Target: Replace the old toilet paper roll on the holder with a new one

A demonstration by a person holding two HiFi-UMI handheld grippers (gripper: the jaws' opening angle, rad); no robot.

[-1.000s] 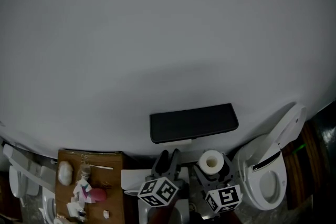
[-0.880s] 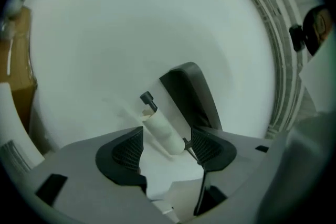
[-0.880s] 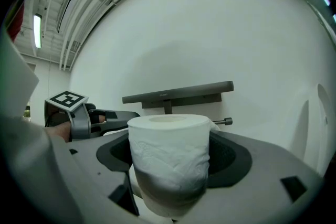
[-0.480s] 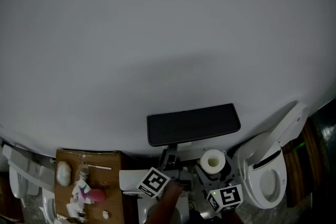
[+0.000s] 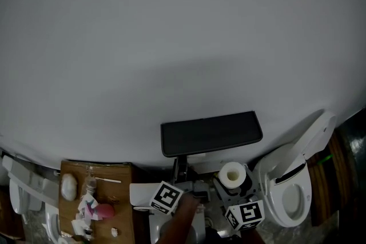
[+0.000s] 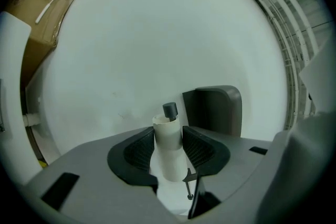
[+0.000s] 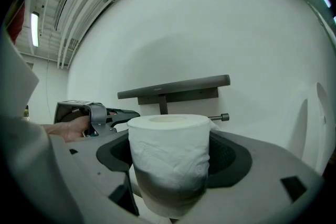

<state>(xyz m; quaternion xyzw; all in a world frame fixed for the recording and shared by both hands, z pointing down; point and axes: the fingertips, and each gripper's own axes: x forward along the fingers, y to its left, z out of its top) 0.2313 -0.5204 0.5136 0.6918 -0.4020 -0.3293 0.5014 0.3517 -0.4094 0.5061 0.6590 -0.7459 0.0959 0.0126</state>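
Note:
A black holder shelf hangs on the white wall, with a thin rod below it that ends in a dark cap. The old roll, a bare cardboard tube, sits on that rod. My left gripper has just been closing and its ribbed pads now press on both sides of the tube. In the right gripper view it reaches in under the shelf from the left. My right gripper is shut on a full white toilet paper roll, held upright just right of the rod.
A white toilet with its lid up stands at the right. At the left, a cardboard box bears small items. The white wall fills the space behind the holder.
The left gripper rolled over and shifted toward the rod under the shelf, and its jaws came in on the cardboard tube. The right gripper and its roll kept still.

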